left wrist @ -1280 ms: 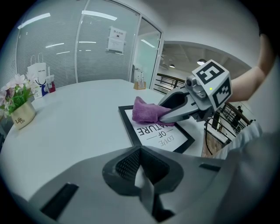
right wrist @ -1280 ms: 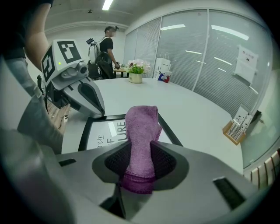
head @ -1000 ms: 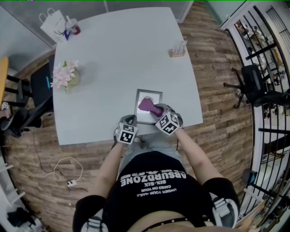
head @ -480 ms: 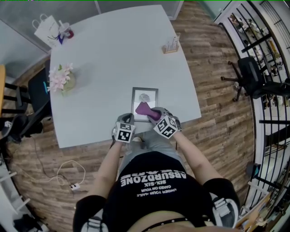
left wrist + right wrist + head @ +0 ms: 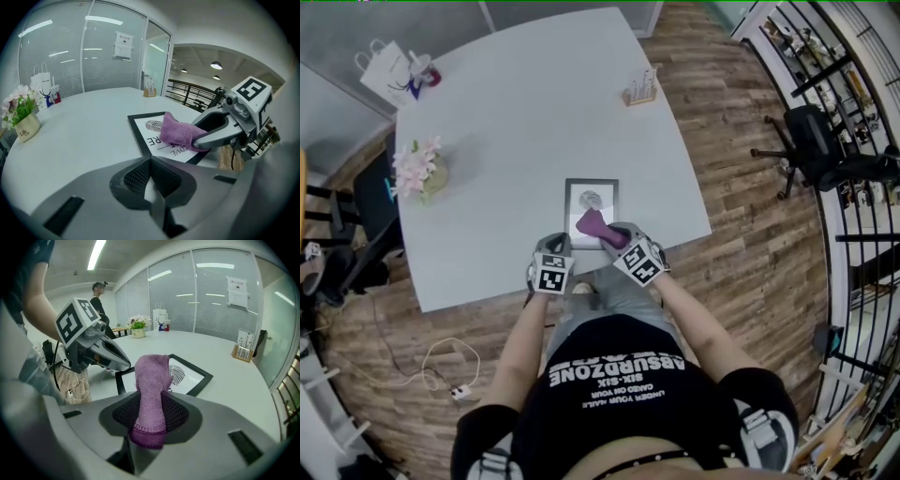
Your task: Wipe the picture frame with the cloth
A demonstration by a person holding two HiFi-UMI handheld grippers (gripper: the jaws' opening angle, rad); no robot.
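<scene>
A black picture frame with a white print lies flat near the table's front edge, also in the left gripper view as frame and in the right gripper view as frame. My right gripper is shut on a purple cloth. The cloth hangs over the frame's near part; the cloth rests on the print. My left gripper sits at the table edge left of the frame, shut with nothing held; its jaws meet in the left gripper view.
On the white table stand a flower pot at the left, a small wooden holder at the far right, and a white paper bag at the far left corner. An office chair stands on the wood floor at right.
The right gripper has drawn the cloth toward the frame's near edge. The left gripper stays beside the frame. The head view has shifted.
</scene>
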